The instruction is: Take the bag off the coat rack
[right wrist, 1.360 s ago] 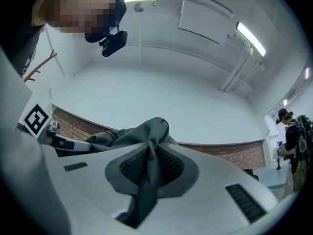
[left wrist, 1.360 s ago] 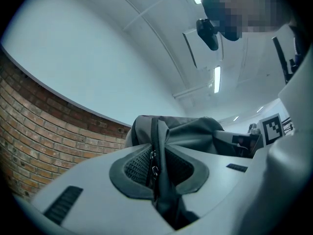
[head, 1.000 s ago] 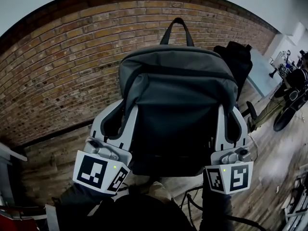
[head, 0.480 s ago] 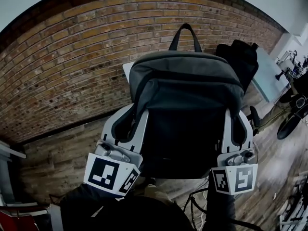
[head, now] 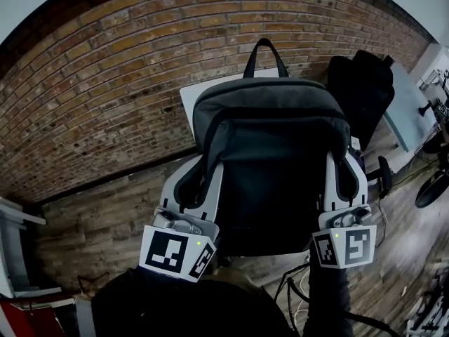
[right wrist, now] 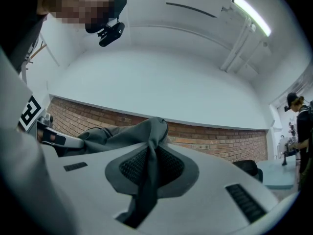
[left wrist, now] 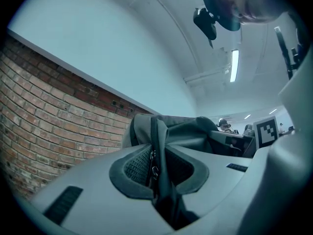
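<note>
Between the two grippers, in front of the brick wall (head: 105,83), hangs the bag (head: 270,153): a grey backpack with a darker front panel and a black top handle (head: 264,51) standing upright. Jaws of the left gripper (head: 203,170) pinch a side fold with a zip pull. The right gripper (head: 342,170) is nipped nearly closed on grey fabric. Both reach forward side by side, tips slightly raised.

The bag (head: 270,139) is grey, with a darker front. It has a black loop handle (head: 264,56) on top. It is upright in the air, pinched at both sides.
</note>
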